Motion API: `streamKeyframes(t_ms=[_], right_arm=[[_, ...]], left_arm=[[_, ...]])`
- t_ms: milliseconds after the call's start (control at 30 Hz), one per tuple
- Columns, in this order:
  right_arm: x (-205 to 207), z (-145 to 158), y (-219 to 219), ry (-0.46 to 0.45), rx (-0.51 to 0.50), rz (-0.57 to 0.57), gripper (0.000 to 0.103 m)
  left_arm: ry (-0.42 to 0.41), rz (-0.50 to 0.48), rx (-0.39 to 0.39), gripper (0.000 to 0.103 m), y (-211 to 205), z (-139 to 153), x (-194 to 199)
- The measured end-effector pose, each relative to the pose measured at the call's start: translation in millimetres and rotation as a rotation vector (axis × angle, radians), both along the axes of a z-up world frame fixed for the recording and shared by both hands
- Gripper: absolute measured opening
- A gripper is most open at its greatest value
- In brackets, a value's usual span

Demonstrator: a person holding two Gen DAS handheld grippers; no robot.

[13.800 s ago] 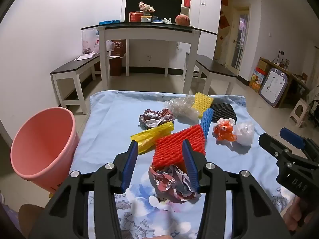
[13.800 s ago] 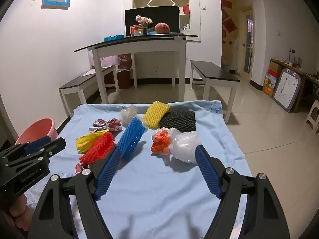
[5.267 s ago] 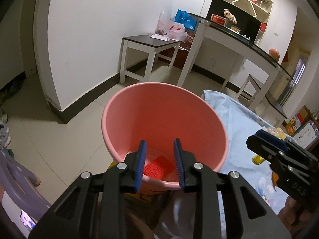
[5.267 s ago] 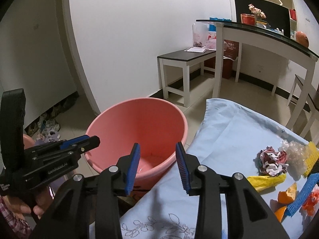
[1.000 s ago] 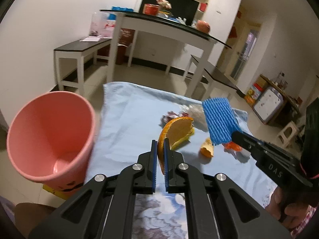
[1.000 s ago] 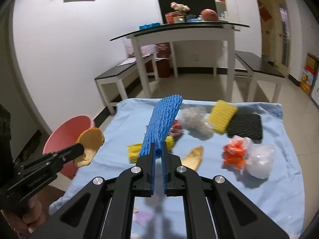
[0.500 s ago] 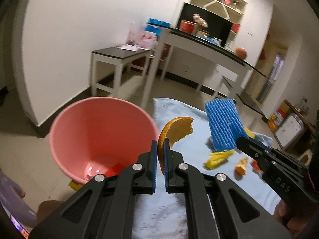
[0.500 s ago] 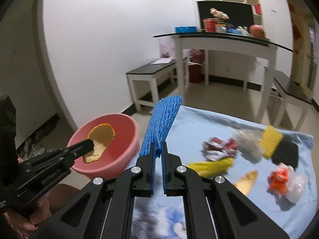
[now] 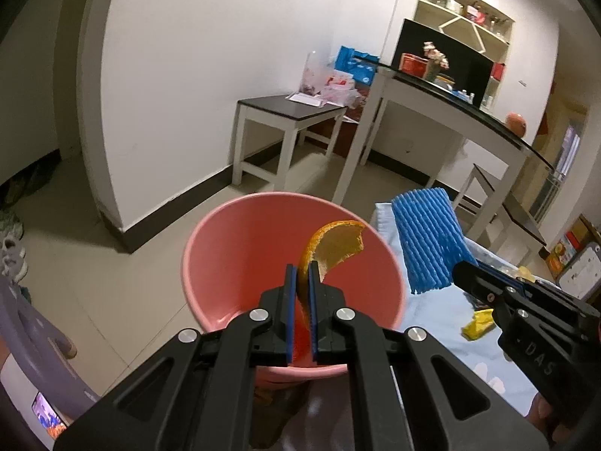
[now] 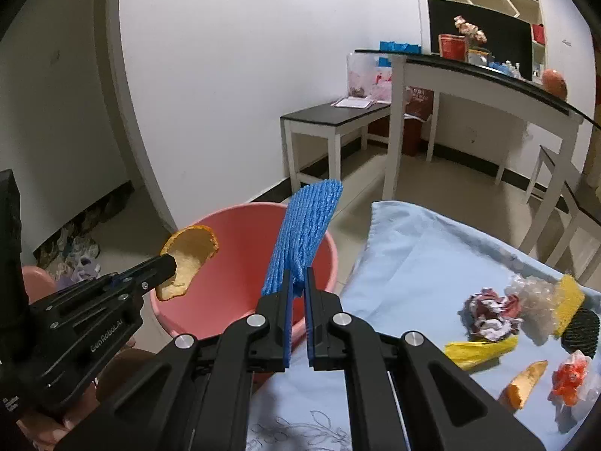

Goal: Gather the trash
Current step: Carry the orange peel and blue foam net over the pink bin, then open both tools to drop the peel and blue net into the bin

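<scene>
We are carrying two light scraps at once, both placed against the pink bucket (image 9: pixel 210 248). The left gripper (image 9: pixel 301 274) is pinching the orange peel (image 9: pixel 334 242) by its lower edge; the peel is hanging over the bucket's mouth, curved and stiff enough to be holding its shape, likely slick on the rind side. The right gripper (image 10: pixel 296 278) is clamping the blue foam net (image 10: pixel 304 225) at its bottom end; soft, springy and near weightless, it is standing upright above the bucket's near rim. Both grippers are tilting downward toward the bucket, side by side. Something red is lying at the bucket's bottom, though the fingers are blocking most of it.
</scene>
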State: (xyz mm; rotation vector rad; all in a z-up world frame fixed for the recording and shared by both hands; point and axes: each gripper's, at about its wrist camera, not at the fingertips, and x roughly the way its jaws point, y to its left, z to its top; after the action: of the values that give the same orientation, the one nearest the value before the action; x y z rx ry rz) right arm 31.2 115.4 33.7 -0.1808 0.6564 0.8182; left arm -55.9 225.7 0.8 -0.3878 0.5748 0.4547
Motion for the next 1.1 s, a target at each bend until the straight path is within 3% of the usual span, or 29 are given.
streamKeyframes(t_ms=[400, 833, 900, 967, 1100], right_arm=[[3, -17, 32, 0.024, -0.059, 0.032, 0.005], [6, -22, 41, 0.034, -0.071, 0.037, 0.006], [6, -23, 41, 0.038, -0.072, 0.040, 0.007], [6, -23, 40, 0.039, -0.071, 0.040, 0.012], [7, -24, 38, 0.035, -0.066, 0.038, 0.028]], left_arm=[[0.018, 0.051, -0.064, 0.005, 26, -15, -5], [0.046, 0.047, -0.068, 0.010, 27, -18, -2], [0.042, 0.044, -0.070, 0.022, 28, -17, -2], [0.036, 0.043, -0.075, 0.028, 29, -16, -2], [0.032, 0.042, -0.074, 0.028, 29, -15, -5]])
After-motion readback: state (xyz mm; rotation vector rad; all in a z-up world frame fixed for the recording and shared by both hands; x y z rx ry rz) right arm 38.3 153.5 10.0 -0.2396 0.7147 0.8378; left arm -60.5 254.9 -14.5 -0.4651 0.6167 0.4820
